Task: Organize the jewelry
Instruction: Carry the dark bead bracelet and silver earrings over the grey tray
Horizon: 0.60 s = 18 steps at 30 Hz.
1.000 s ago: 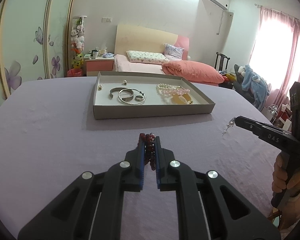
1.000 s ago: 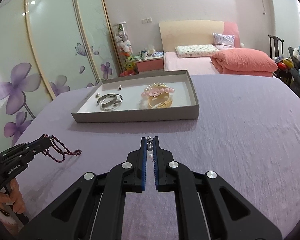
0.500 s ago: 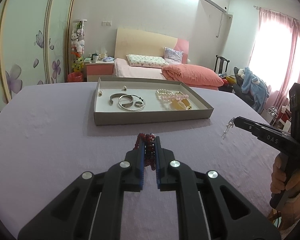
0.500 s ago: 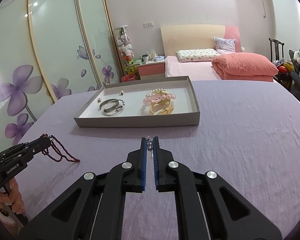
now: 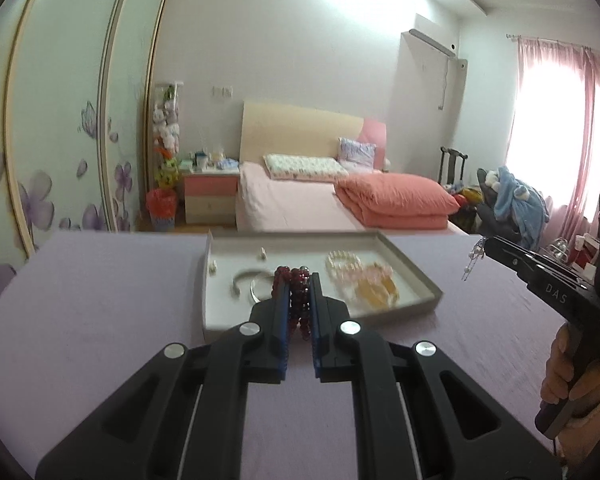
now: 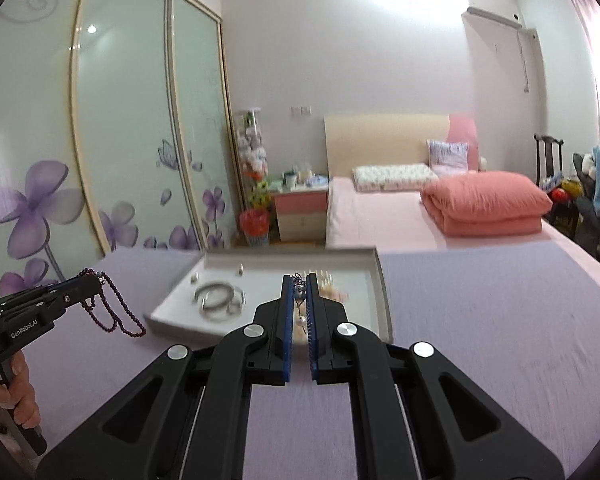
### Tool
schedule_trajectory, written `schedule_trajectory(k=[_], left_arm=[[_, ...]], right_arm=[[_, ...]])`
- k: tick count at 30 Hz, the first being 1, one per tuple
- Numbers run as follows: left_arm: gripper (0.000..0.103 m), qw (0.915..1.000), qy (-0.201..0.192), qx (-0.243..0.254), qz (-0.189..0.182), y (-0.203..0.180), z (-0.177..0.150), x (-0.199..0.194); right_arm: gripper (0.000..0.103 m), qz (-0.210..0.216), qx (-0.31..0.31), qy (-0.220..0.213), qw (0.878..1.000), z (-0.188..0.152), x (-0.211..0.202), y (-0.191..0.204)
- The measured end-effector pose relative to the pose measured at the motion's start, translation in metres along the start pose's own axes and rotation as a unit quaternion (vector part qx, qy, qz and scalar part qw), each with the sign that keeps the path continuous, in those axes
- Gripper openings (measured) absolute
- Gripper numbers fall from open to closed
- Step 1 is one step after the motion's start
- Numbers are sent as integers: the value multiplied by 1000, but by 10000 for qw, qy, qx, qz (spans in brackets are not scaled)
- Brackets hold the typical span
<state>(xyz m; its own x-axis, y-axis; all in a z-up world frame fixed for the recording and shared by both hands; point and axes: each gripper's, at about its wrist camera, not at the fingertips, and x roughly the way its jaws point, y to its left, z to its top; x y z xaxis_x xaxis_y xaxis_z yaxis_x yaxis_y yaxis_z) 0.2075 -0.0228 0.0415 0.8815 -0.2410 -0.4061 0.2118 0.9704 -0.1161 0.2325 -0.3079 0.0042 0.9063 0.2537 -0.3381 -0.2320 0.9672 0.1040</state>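
A wide table draped in a lilac cloth (image 5: pixel 100 320) fills the foreground, and a shallow grey tray (image 5: pixel 428 286) with a white floor sits on it toward the far edge. The left gripper (image 5: pixel 299 280) points over the near rim of the tray, its jaws clamped on a strand of dark red beads (image 5: pixel 296 292); in the right wrist view that strand (image 6: pixel 112 312) hangs in loops from the fingertips, above the cloth to the left of the tray. The right gripper (image 6: pixel 299 280) is likewise pinched tight, on a small silver earring with a pearl drop (image 6: pixel 300 320), which in the left wrist view dangles (image 5: pixel 473 258) from its tip to the right of the tray. A hand (image 5: pixel 568 380) grips that tool's handle. Inside the tray lie silver bangles (image 6: pixel 218 300) on the left, a pearl bracelet (image 5: pixel 344 259), a pink bead bracelet (image 5: pixel 374 272) and an amber bangle (image 5: pixel 376 292) on the right, and two tiny studs (image 5: pixel 263 254) near the far side.
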Motion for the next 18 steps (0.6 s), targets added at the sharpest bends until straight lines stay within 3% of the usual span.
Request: schedule_trajectory(k=[7, 18], left_arm=[[10, 9998, -182, 49, 102, -5, 19, 26], [10, 9998, -156, 9, 149, -5, 39, 76]], right_arm=[[7, -28, -103, -241, 9997, 18, 26, -1], [7, 91, -128, -321, 9994, 27, 68, 2]])
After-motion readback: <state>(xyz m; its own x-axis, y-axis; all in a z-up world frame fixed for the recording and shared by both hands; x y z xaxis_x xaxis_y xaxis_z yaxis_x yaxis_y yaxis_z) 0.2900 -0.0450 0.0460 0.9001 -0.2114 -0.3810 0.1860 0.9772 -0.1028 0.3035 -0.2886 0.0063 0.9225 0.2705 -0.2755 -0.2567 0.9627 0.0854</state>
